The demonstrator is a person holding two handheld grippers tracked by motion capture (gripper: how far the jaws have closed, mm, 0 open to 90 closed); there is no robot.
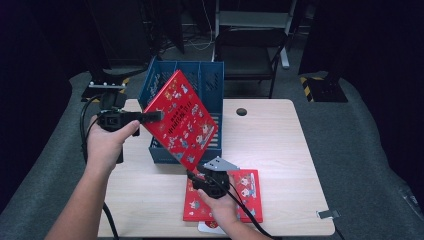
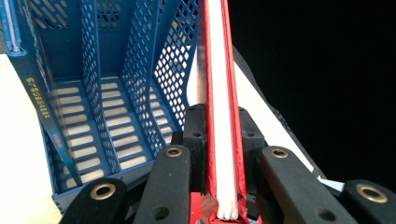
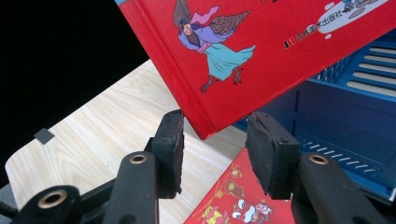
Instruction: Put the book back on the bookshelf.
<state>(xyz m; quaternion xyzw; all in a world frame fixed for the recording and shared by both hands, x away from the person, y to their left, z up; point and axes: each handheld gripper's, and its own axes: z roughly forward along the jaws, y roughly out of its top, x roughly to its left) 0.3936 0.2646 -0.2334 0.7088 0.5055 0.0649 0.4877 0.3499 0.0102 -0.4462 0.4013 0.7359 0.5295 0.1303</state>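
Observation:
A red picture book (image 1: 177,117) hangs tilted in the air over the front of a blue slotted file rack (image 1: 210,75). My left gripper (image 1: 157,116) is shut on its upper left edge. In the left gripper view both pads (image 2: 194,135) press the book's covers (image 2: 223,116), with the rack's slots (image 2: 93,116) beyond. My right gripper (image 1: 194,172) sits just below the book's lowest corner. In the right gripper view its jaws (image 3: 215,149) stand open, and the book's corner (image 3: 205,126) hangs between the pads without touching them. A second red book (image 1: 247,192) lies flat on the table under the right hand.
The light wood table (image 1: 270,140) has a round cable hole (image 1: 241,111) behind the rack and a small metal clip (image 1: 325,214) at its front right edge. A white card (image 1: 210,227) pokes out under the flat book. A black chair (image 1: 250,50) stands behind the table.

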